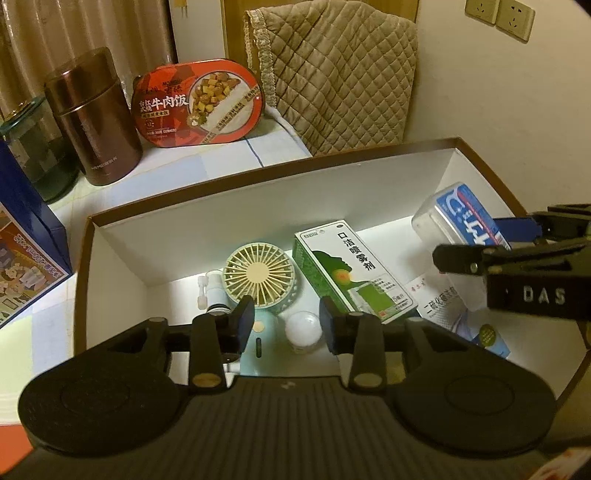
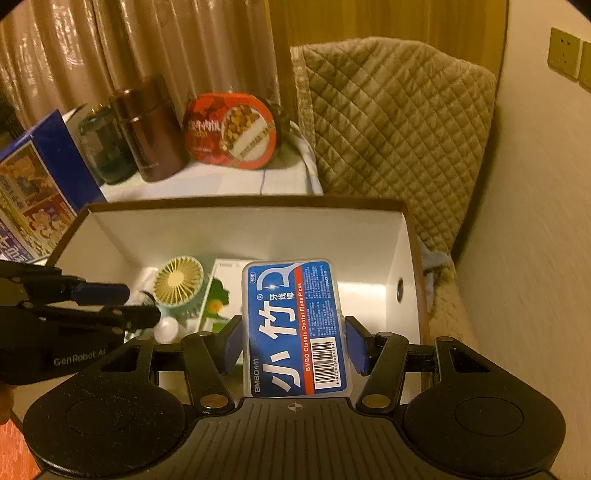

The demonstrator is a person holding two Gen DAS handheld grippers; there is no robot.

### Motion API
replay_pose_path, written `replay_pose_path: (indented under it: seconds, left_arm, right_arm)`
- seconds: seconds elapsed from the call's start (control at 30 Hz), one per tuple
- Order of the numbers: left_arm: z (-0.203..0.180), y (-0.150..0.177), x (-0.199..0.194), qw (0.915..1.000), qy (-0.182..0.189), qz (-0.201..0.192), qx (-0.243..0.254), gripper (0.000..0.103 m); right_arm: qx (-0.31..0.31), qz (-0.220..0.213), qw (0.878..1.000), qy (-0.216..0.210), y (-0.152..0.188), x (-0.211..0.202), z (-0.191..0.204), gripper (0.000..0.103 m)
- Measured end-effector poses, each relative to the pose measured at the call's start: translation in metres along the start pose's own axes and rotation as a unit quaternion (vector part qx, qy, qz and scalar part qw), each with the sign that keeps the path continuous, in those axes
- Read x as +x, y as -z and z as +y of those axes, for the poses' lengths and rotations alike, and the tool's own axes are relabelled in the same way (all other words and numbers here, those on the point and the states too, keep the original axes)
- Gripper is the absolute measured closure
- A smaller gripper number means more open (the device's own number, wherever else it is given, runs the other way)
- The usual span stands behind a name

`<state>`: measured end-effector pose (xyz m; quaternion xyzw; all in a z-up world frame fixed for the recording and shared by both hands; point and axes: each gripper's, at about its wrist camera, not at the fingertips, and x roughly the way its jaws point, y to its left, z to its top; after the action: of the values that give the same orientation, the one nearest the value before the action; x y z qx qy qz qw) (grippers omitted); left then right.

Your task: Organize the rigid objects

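You're working over a pale tablecloth (image 1: 221,162), with a quilted chair cover (image 1: 340,74) and curtains (image 2: 147,44) beyond your grippers. Ahead of both, the white-lined box (image 1: 258,199) is sitting open. Your right gripper (image 2: 293,343) is clamping the blue floss pick case (image 2: 295,328) above the box's interior. Your left gripper (image 1: 286,325) is hanging released, gripping nothing, over the small fan (image 1: 258,275) and the green spray carton (image 1: 351,273). Only the left view is showing the 2 wall sockets (image 1: 498,14) clearly; only the right view is showing the case's barcode (image 2: 325,363).
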<state>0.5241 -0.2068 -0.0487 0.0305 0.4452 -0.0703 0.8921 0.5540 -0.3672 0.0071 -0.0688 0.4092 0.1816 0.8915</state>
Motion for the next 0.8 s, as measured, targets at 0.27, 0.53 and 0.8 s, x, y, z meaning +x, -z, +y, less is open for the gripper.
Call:
replay_pose_path:
  seconds: [0.27,0.53,0.8]
  left_arm:
    - [0.007,0.004,-0.015,0.9998,-0.012,-0.015,-0.003,0.056]
    - [0.008,0.014,-0.034,0.9995,-0.014,-0.026,-0.009,0.048]
    - [0.006,0.023,-0.055,0.9988,-0.021,-0.039,-0.02,0.04]
  right_arm:
    - [0.007,-0.014,1.0,-0.01,0.003,-0.005,-0.002,0.046]
    - [0.012,-0.017,1.0,-0.022,0.014,-0.022,-0.002,0.041]
    - [0.012,-0.024,0.999,-0.033,0.023,-0.04,0.003,0.039]
